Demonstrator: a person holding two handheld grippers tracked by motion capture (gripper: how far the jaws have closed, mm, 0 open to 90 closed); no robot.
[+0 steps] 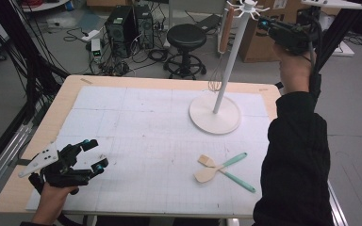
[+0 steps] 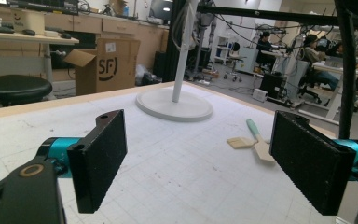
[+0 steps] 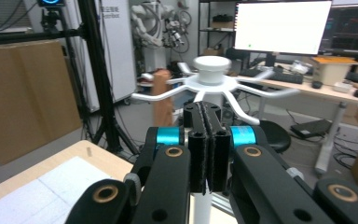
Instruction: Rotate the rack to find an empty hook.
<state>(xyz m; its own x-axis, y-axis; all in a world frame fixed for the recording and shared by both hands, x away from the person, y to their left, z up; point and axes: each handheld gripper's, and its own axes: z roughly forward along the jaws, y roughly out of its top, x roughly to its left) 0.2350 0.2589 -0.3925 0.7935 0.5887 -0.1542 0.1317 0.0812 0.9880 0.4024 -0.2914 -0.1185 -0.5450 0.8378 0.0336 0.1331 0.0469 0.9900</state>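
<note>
Right gripper [image 3: 207,149] – ribbed black pads pressed together, empty – just before the white spoked rack [image 3: 212,74]. Left gripper [image 2: 200,163] gapes wide; wooden spatulas [image 2: 254,144] lie beyond its jaws.

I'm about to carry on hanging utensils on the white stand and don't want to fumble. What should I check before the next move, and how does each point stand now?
1. Right gripper empty: ok, its jaws are shut together with nothing between them, up beside the stand's hooks.
2. Left gripper ready: ok, jaws open, low over the table mat.
3. Whisk hung: ok, it dangles from a hook beside the pole.
4. Two spatulas reachable: ok, lying crossed on the mat in front of the stand base.
5. Free hooks: ok, several bare.
6. Whisk seated firmly: cannot tell.
</note>
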